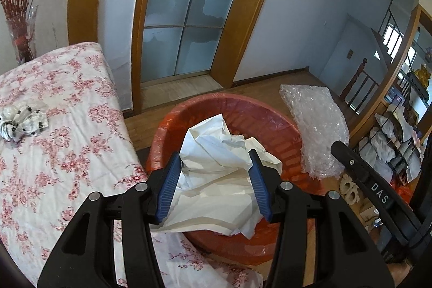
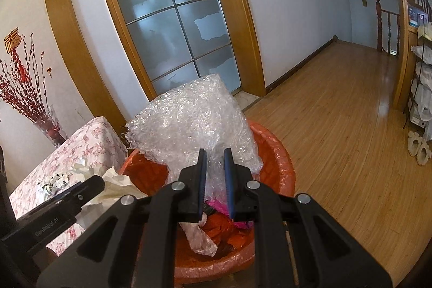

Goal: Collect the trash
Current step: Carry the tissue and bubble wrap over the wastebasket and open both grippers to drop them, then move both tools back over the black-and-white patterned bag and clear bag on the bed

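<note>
Holding a crumpled white sheet of paper (image 1: 216, 180) between widely parted blue pads, the left gripper (image 1: 213, 180) hangs over the round red plastic-lined trash basin (image 1: 167, 123). Whether the pads press the paper or merely flank it cannot be told. The right gripper (image 2: 215, 180), jaws narrowed, pinches the lower edge of a clear bubble-wrap sheet (image 2: 194, 120) above the same basin. Judged step: depositing both items. Next move calls for parting the jaws so each drops inside the rim. The bubble wrap stands upright, long axis near vertical; the paper's runs away from the camera. A floral-clothed table (image 1: 54, 153) adjoins, bearing a spotted crumpled wrapper (image 1: 21, 120).
</note>
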Available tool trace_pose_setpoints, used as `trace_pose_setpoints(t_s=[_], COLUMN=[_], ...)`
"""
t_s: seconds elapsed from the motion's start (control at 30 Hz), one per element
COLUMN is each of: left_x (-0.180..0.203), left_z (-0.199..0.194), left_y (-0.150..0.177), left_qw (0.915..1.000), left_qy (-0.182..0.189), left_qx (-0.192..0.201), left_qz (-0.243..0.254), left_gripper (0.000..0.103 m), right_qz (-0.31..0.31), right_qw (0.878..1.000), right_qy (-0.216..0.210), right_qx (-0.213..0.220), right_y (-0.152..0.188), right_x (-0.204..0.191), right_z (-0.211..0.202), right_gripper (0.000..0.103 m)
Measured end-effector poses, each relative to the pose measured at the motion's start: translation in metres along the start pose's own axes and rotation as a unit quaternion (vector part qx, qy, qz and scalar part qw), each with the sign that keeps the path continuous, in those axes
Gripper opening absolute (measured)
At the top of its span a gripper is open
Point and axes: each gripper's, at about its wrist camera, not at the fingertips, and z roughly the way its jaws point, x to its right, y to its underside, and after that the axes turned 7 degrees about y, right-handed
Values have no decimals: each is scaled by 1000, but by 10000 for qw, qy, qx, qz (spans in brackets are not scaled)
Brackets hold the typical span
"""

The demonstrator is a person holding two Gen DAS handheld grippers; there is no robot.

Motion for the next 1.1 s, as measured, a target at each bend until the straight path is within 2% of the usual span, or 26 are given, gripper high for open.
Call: trace_pose_setpoints(t_s=[0.13,0.27,0.5,0.77,1.1], left_x=[-2,-7,-32,-77,-145], left_z=[5,4,-13,-39,-78], left_y=[2,4,8,15,20], left_qw=[10000,9998,9983,9930,9825], left_qy=[-33,-136,-567,-1168,-1762], left_qx=[-66,-97,-77,-54,105], left_qz=[-52,-62,-62,-153,-604], left_gripper=[56,63,66,67,68], right_qz=[40,55,-33,-197,-589], right_qw=[10000,9999,10000,9998,9978], right_qy=[-36,-17,65,-5,-261], right_qx=[-61,-93,-54,-60,-159], right_y=[0,2,4,6,12], right_x=[3,5,4,-12,-52], right_z=[5,6,2,-4,-7], right_gripper=[20,32,47,52,53])
